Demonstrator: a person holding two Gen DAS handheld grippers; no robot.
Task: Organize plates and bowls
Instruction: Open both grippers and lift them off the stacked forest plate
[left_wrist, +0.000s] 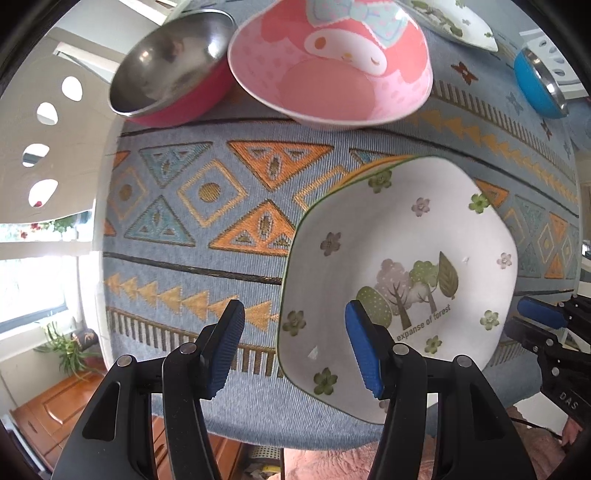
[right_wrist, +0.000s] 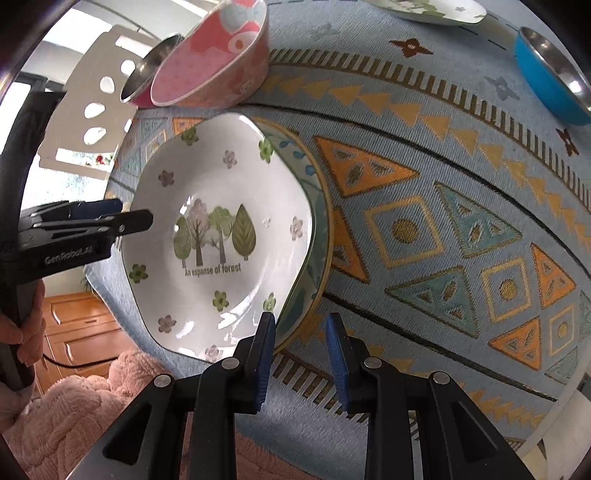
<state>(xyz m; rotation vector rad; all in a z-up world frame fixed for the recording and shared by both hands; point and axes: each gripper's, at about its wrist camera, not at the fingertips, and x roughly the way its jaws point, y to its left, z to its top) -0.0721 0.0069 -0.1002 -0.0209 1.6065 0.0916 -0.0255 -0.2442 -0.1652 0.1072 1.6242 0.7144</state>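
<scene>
A white forest-print plate (left_wrist: 406, 266) (right_wrist: 221, 236) lies on top of a round blue-patterned plate (right_wrist: 314, 229) near the table's front edge. My left gripper (left_wrist: 295, 347) is open, its right finger over the white plate's near left rim. My right gripper (right_wrist: 301, 354) is open just right of the stacked plates' near edge, empty. A pink cartoon bowl (left_wrist: 332, 62) (right_wrist: 218, 62) and a steel bowl with a red outside (left_wrist: 173, 62) (right_wrist: 147, 74) stand at the back left. A blue steel bowl (left_wrist: 539, 85) (right_wrist: 550, 74) is at the back right.
Another white forest-print plate (left_wrist: 454, 22) (right_wrist: 432, 11) lies at the far edge. The table carries a blue patterned cloth (left_wrist: 207, 206) (right_wrist: 443, 229). A white perforated chair back (left_wrist: 40, 147) (right_wrist: 92, 110) stands left of the table. A pink blanket (right_wrist: 85, 398) is below the front edge.
</scene>
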